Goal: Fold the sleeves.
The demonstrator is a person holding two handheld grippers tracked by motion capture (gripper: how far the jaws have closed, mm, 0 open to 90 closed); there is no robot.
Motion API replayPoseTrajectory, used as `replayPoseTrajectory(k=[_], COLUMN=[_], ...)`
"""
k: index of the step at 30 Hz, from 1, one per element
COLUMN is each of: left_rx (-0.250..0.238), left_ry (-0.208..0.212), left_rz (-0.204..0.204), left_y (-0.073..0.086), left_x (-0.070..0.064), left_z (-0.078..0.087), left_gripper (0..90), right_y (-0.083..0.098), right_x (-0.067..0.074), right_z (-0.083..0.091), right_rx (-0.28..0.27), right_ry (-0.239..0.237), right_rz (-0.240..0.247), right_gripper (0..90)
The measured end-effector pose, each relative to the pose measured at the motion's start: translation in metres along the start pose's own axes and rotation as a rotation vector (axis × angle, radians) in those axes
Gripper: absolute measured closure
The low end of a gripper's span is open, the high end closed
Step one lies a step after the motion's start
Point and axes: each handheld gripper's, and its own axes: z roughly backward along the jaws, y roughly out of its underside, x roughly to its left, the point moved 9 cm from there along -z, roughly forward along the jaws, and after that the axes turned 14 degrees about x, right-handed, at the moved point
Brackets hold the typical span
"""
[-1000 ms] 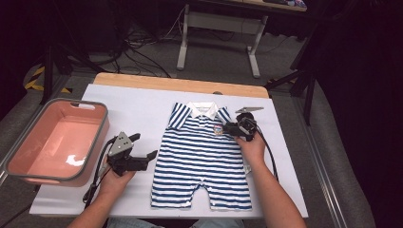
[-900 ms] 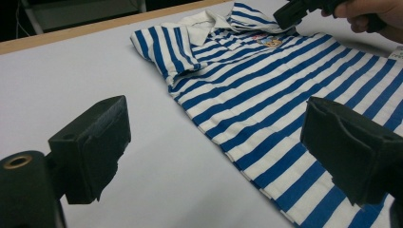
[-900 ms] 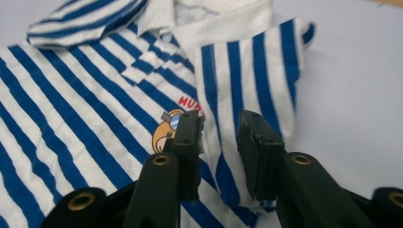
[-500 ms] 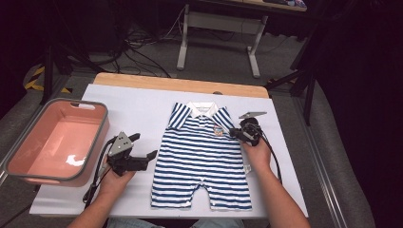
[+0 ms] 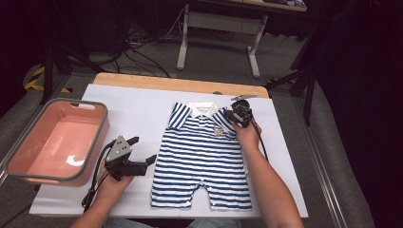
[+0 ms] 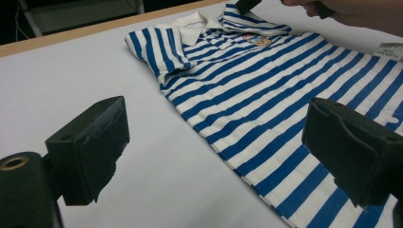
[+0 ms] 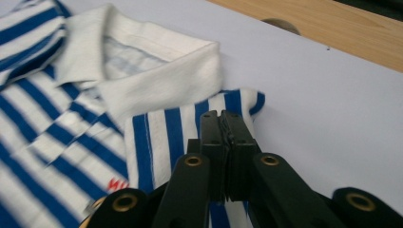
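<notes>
Nearest us, our left gripper [image 5: 138, 161] waits wide open and empty near the table's [image 5: 142, 102] front-left corner, just beside the striped romper [image 5: 204, 161] spread mid-table. Farther back, our right gripper [image 7: 227, 124] has just been closing and seems to pinch the folded-in sleeve [image 7: 199, 118], likely for folding. The right gripper view shows that pinch; the high view shows the pink tub [image 5: 28, 164].
</notes>
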Motion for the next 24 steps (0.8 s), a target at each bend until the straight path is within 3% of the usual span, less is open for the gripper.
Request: replayPoseTrajectory(k=[4, 7, 9, 12, 14, 18, 21, 22, 23, 24], left_rx=[0.003, 0.003, 0.003, 0.003, 0.01, 0.013, 0.006, 0.005, 0.004, 0.001], left_ry=[-0.006, -0.003, 0.002, 0.025, 0.022, 0.028, 0.039, 0.045, 0.049, 0.054], left_rz=[0.001, 0.003, 0.01, 0.016, 0.006, 0.009, 0.013, 0.016, 0.02, 0.026], left_y=[0.003, 0.003, 0.003, 0.0, -0.003, -0.013, -0.019, -0.021, -0.022, -0.023], left_x=[0.001, 0.003, 0.003, 0.001, 0.001, 0.0, 0.0, 0.0, 0.001, 0.001], left_z=[0.004, 0.004, 0.003, 0.0, -0.002, -0.007, -0.009, -0.009, -0.01, -0.01], left_gripper=[9.1, 9.0, 9.0, 8.7, 8.0, 6.6, 6.2, 6.2, 6.2, 6.2], right_y=[-0.001, 0.002, 0.004, 0.005, 0.004, 0.01, 0.02, 0.023, 0.03, 0.032], right_x=[-0.016, -0.027, -0.032, -0.032, -0.03, -0.019, -0.01, -0.009, -0.009, -0.01], right_z=[-0.017, -0.019, -0.019, -0.01, -0.001, 0.016, 0.013, 0.009, 0.002, -0.001], right_rx=[-0.005, -0.018, -0.009, -0.022, -0.042, -0.04, -0.003, 0.015, 0.068, 0.062], right_ry=[0.06, 0.052, 0.056, 0.025, 0.021, -0.024, -0.021, -0.021, -0.007, -0.006], right_rz=[-0.024, -0.076, -0.082, -0.095, -0.084, -0.002, 0.042, 0.045, 0.043, 0.043], right_gripper=[90.0, 90.0, 88.4, 86.5, 85.6, 85.6, 86.3, 87.6, 88.8, 89.1])
